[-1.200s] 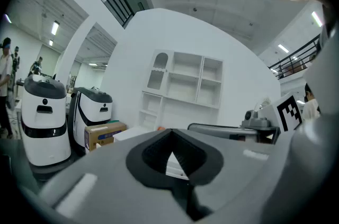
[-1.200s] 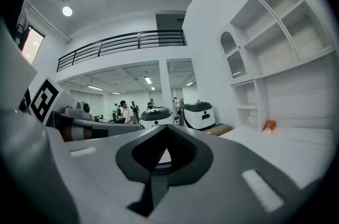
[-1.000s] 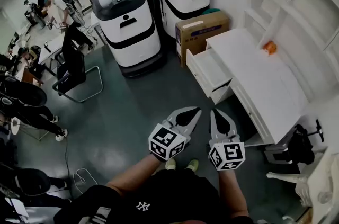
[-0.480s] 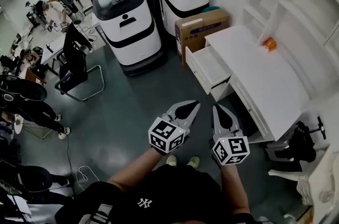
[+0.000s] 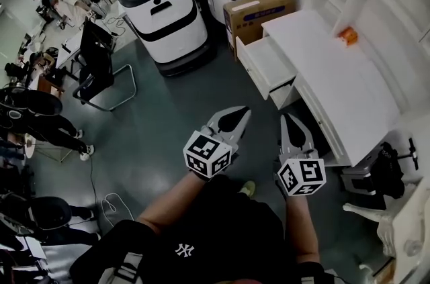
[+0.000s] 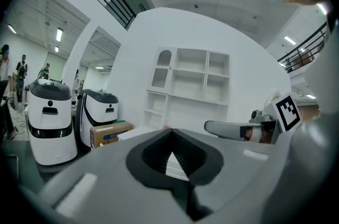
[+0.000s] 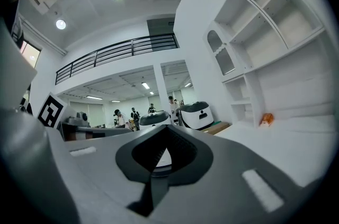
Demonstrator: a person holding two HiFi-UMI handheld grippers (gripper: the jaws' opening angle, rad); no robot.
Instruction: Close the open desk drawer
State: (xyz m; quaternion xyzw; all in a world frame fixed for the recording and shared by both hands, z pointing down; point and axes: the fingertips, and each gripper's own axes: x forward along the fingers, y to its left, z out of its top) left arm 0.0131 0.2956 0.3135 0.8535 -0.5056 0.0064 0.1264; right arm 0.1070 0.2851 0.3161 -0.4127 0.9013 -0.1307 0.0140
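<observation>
Floor point(image 5: 161, 142): dark grey-green, glossy, beneath me.
Desk point(image 5: 349, 95): white, flat matte top.
Drawer point(image 5: 267, 64): white shallow rectangular box, standing open from the desk front at the cardboard box point(image 5: 259, 11) end, well apart from my grippers.
Left gripper point(image 5: 243, 112): grey pointed jaws together, empty.
Right gripper point(image 5: 291, 119): jaws together, empty.
</observation>
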